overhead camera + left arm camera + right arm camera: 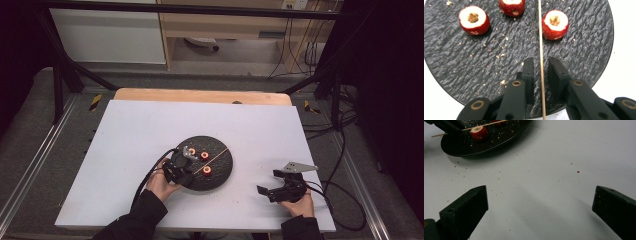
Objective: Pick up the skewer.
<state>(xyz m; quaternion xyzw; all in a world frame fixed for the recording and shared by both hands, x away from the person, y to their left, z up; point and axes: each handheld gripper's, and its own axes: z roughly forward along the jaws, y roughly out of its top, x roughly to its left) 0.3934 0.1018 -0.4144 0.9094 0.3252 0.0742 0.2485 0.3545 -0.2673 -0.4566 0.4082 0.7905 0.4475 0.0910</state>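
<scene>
Here my left gripper (541, 67) straddles the bamboo skewer (540, 37) lying on the black slate plate (584, 57), jaws narrow but not yet pinching, ready to lift it toward the cored red fruits (555, 24). My right gripper (540, 211) waits wide open, near right.

No text, label, brand, number or sign can be read in any of these pictures.

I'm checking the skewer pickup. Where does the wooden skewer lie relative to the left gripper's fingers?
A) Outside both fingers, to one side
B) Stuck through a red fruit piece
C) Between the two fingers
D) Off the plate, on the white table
C: in the left gripper view the skewer runs between the left gripper fingers, over the black plate.
</scene>
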